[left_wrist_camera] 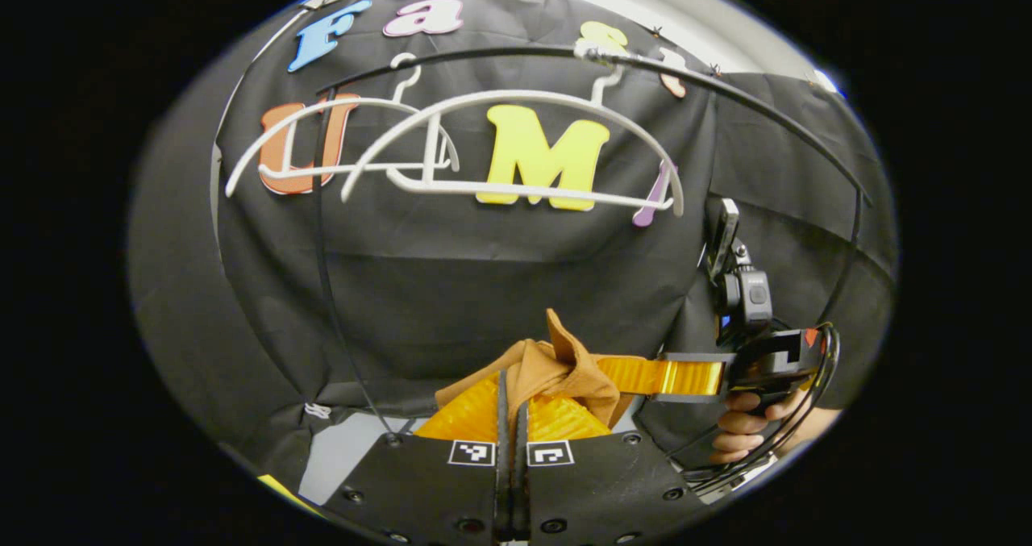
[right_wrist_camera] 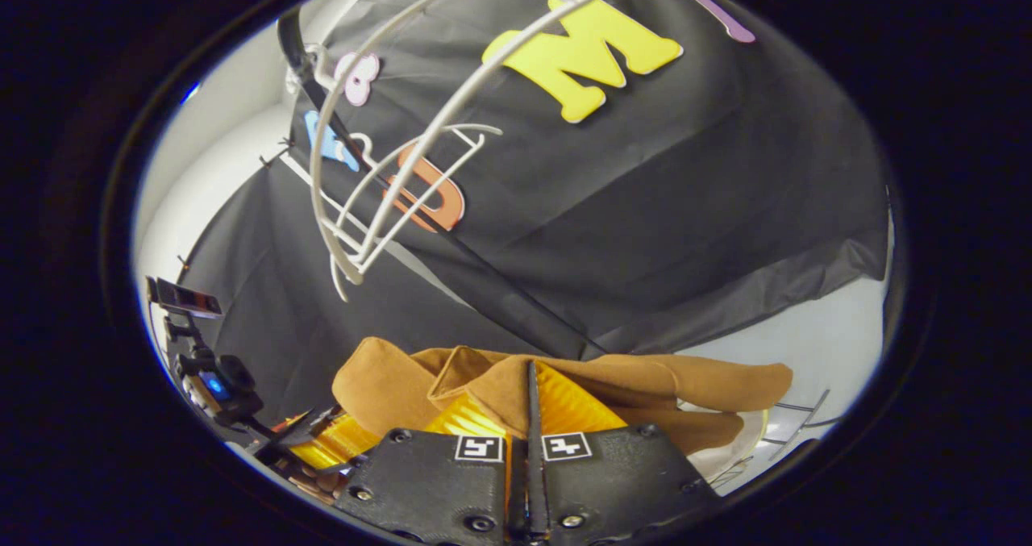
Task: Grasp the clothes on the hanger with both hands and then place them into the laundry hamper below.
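Two grippers are seen pinching one brown garment (right_wrist_camera: 564,385), each on a fold of it. In the left gripper view, the left gripper (left_wrist_camera: 511,401) has its fingers pressed together on a bunched corner of the cloth, which stands up in a peak just above them. In the right gripper view, the right gripper (right_wrist_camera: 532,405) is likewise closed, with the fabric draped across its fingers and spreading to either side. Farther off in the left gripper view, the right gripper is carried in a hand (left_wrist_camera: 746,433), its finger reaching into the same bunch of cloth. The garment is judged to be off the hangers already and held low between both tools. The laundry hamper cannot be made out with certainty; a pale rim at the lower right of the right gripper view may belong to it. Only a small fold is held on each side, so the cloth could slip free if the grippers are pulled apart. Behind, two white hangers (left_wrist_camera: 516,151) hang bare on a dark rail (left_wrist_camera: 516,52); these could be snagged if the garment were lifted.
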Demonstrator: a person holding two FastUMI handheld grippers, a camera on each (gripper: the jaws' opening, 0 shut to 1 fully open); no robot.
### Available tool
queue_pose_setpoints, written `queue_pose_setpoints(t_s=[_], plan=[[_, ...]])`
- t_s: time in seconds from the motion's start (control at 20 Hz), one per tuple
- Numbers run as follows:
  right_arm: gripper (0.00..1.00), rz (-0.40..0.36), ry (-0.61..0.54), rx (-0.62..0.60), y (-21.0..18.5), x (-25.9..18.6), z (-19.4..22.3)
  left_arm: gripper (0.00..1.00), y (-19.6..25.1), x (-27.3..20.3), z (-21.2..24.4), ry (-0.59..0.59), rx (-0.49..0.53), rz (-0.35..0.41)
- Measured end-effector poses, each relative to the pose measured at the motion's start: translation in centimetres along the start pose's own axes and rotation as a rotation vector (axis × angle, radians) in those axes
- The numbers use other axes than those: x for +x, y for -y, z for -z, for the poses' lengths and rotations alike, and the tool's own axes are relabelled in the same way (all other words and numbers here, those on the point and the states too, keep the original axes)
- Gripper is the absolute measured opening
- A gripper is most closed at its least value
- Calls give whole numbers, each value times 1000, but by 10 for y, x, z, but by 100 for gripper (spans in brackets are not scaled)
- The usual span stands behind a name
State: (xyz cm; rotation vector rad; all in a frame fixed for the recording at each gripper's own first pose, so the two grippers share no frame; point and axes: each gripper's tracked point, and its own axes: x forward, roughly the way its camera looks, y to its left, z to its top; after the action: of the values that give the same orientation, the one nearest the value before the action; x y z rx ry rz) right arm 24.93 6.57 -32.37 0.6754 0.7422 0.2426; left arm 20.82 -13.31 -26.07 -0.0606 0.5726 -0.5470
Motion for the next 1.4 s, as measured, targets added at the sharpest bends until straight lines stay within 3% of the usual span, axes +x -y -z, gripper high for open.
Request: queue_pose_setpoints(t_s=[0.4, 0.65, 0.85, 0.95, 1.0, 1.05, 1.1, 1.15, 1.2, 1.25, 1.3, 1.35, 1.4], plan=[[5, 161, -73, 31, 69, 40, 32, 1, -4, 42, 55, -116, 28, -44], [6, 393, -137, -26, 133, 44, 58, 2, -8, 62, 102, -224, 50, -97], [10, 461, -196, -45, 156, 36, 79, 9, -7, 64, 130, -341, 8, -127], [17, 487, -197, -55, 162, 29, 83, 12, -3, 58, 145, -396, -21, -122], [22, 505, -194, -67, 167, 24, 84, 18, -2, 57, 151, -406, -29, -126], [27, 526, -198, -79, 170, 18, 86, 19, -4, 53, 160, -429, -34, -131], [28, 541, -199, -90, 172, 12, 88, 32, -5, 53, 160, -418, -33, -135], [33, 552, -195, -101, 173, 5, 89, 24, -5, 53, 159, -409, -38, -131], [36, 563, -184, -112, 173, -1, 86, 29, -5, 54, 159, -401, -46, -129], [42, 578, -174, -124, 173, -6, 83, 43, -7, 52, 157, -393, -53, -134], [45, 594, -162, -138, 173, -14, 81, 48, -6, 48, 155, -388, -66, -136], [55, 607, -150, -154, 172, -22, 82, 58, -7, 42, 151, -384, -75, -145], [58, 618, -135, -174, 171, -30, 80, 71, -9, 35, 149, -382, -83, -158]])
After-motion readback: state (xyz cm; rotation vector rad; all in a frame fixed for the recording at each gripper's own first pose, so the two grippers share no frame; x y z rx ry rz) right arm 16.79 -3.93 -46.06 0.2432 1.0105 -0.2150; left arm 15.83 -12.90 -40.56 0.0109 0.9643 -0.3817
